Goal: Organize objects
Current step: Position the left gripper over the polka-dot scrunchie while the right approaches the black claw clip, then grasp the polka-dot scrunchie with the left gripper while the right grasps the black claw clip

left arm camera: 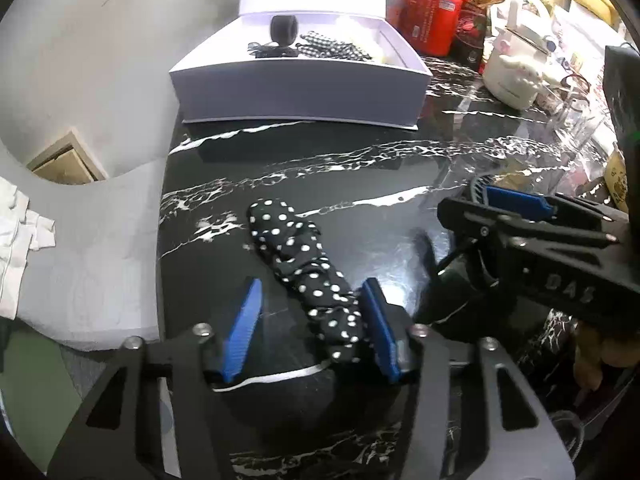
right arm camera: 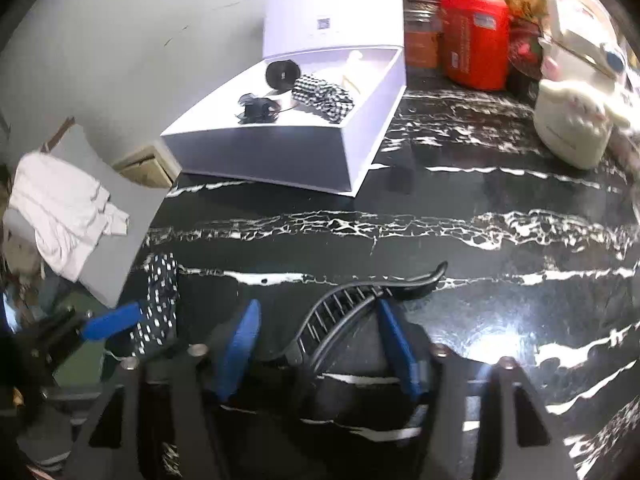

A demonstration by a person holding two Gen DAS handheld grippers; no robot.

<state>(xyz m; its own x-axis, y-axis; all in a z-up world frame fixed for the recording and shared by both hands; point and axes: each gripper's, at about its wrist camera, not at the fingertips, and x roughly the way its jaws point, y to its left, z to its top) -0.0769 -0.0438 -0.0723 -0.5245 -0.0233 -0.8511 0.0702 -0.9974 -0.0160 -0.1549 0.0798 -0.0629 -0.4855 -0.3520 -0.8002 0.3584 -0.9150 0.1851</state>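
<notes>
Left gripper: jaws wide apart, straddling the near end of a polka-dot scrunchie; right pad touching or nearly touching the fabric, left pad clear of it; nothing clamped. Scrunchie lying flat on black marble table, long axis running away from the camera.

Right gripper: jaws wide apart, set around a black claw clip; clip resting on the table, its curved top near the right pad; grip not closed. Same gripper seen from the left wrist at right, blue pad showing, clip mostly hidden.

Left gripper seen from the right wrist at far left, scrunchie just beside its blue pad.

Mid-table: bare marble with white veining.

Far left of table: white box, lid standing open behind it. Inside: black ring-shaped item, dark bow-like item, checkered hair tie, pale object at the far corner, too blurred to name.

Far right: red container, dark jar beside it, white plush-like item, snack bags behind.

Off table, left: white cloth on a grey surface.
</notes>
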